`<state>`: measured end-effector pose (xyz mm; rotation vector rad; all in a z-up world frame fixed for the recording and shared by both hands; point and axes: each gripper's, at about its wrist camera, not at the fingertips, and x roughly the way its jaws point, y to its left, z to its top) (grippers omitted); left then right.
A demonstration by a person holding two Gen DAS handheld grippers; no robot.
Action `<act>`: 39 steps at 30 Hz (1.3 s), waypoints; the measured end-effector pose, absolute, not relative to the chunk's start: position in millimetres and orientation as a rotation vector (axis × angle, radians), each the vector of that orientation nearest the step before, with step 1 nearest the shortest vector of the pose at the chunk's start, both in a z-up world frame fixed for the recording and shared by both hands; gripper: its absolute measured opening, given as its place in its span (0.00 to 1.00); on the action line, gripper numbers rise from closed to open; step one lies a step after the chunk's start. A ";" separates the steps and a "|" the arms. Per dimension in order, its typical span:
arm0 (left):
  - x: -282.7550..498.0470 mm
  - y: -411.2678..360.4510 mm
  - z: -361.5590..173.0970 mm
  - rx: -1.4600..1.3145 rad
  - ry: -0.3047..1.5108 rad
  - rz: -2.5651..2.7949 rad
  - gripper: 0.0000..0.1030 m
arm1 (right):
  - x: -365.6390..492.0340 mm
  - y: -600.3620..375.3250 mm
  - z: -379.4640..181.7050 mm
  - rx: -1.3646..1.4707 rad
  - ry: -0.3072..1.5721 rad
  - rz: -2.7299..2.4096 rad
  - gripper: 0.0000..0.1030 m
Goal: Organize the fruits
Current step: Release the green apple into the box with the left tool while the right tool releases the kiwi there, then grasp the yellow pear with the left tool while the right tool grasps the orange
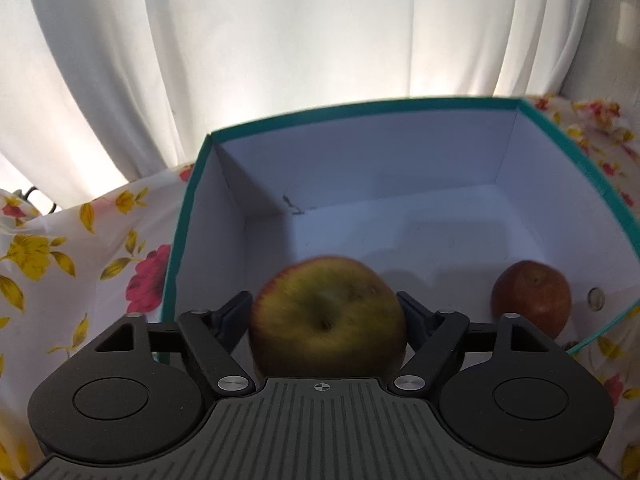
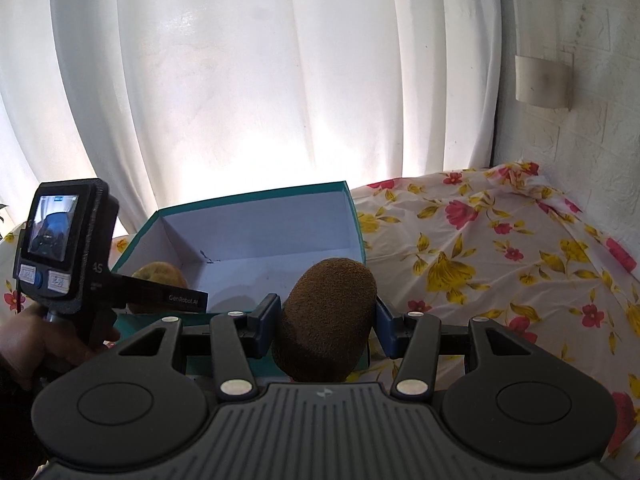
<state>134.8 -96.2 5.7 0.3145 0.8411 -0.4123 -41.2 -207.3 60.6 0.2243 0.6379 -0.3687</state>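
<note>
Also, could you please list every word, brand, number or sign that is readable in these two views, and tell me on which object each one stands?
"GenRobot.AI": on the black finger of the left gripper, seen in the right wrist view.
"AS": on the side of the same gripper's black body; the small print under it is too small to read.
Two buttons under its small screen: labels blurred, unreadable.
Teal box: faint print on its right outer wall, unreadable.

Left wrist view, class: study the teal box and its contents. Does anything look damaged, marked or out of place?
One oddity: the box has a small dark scuff or tear at the far inner corner of its white floor. Otherwise nothing is askew: a red apple sits inside, and the left gripper holds a greenish apple at the near edge.
</note>
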 end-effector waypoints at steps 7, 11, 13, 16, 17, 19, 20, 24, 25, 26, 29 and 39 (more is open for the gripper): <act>100.2 -52.6 56.3 0.175 0.719 -0.439 0.94 | -26.6 -203.9 60.0 0.212 0.641 -0.338 0.48; 74.4 -17.6 70.3 0.122 0.672 -0.395 0.98 | -18.6 -200.4 59.7 0.213 0.640 -0.311 0.48; 65.4 -4.3 67.9 0.088 0.667 -0.356 0.98 | -13.4 -198.2 60.2 0.209 0.638 -0.294 0.48; 58.1 7.8 54.7 0.026 0.719 -0.335 0.98 | -2.1 -195.5 59.0 0.207 0.631 -0.269 0.48; 56.6 10.3 49.8 0.005 0.746 -0.326 0.98 | 2.3 -195.4 57.7 0.206 0.629 -0.262 0.48; 55.0 13.9 38.9 -0.012 0.798 -0.318 0.98 | 12.4 -196.7 53.8 0.206 0.634 -0.259 0.48; 52.5 15.5 34.0 -0.010 0.822 -0.310 0.98 | 17.3 -197.6 51.6 0.204 0.639 -0.258 0.48; 42.1 20.2 24.0 -0.011 0.885 -0.320 0.98 | 38.4 -201.9 36.6 0.182 0.673 -0.259 0.48; 38.0 20.6 22.4 -0.009 0.893 -0.334 0.98 | 43.2 -203.1 31.5 0.178 0.680 -0.262 0.48; 35.1 20.8 21.7 -0.003 0.900 -0.347 0.97 | 47.2 -203.9 27.5 0.177 0.683 -0.266 0.47; 29.3 22.0 21.2 0.016 0.907 -0.366 0.97 | 57.9 -205.8 15.1 0.180 0.714 -0.281 0.38; 22.3 20.3 10.9 -0.006 0.964 -0.443 0.97 | 39.7 -200.0 33.9 0.198 0.656 -0.272 0.70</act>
